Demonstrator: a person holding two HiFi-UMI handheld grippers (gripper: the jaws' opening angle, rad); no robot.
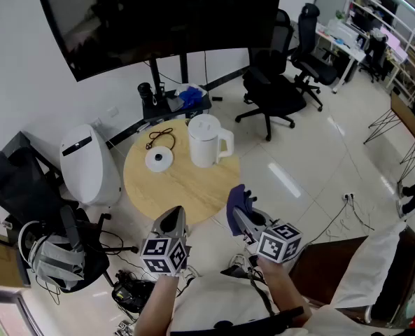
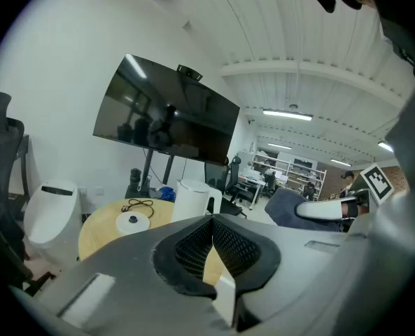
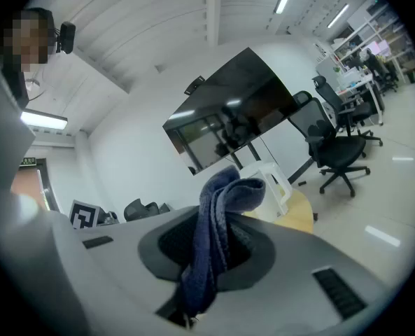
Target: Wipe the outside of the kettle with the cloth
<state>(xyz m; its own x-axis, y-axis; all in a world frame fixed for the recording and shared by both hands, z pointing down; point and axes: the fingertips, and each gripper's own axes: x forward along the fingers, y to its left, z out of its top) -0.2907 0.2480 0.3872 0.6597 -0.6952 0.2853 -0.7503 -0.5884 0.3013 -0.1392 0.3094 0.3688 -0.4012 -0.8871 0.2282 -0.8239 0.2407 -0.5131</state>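
Note:
A white kettle [image 1: 207, 141] with its handle to the right stands upright on the far side of a round wooden table [image 1: 186, 184]; it also shows in the left gripper view as the kettle [image 2: 191, 200] and, partly hidden by the cloth, in the right gripper view as the kettle [image 3: 271, 182]. My right gripper [image 1: 239, 214] is shut on a dark blue cloth [image 3: 216, 243], which sticks up above the table's near edge as the cloth [image 1: 237, 203]. My left gripper [image 1: 174, 220] hangs shut and empty near the table's front edge, jaws pressed together.
A white round kettle base [image 1: 159, 159] with a dark cord [image 1: 160, 138] lies left of the kettle. A large dark screen [image 1: 158, 16] on a stand rises behind the table. A white appliance [image 1: 88, 164] stands at the left, black office chairs [image 1: 280, 82] at the right.

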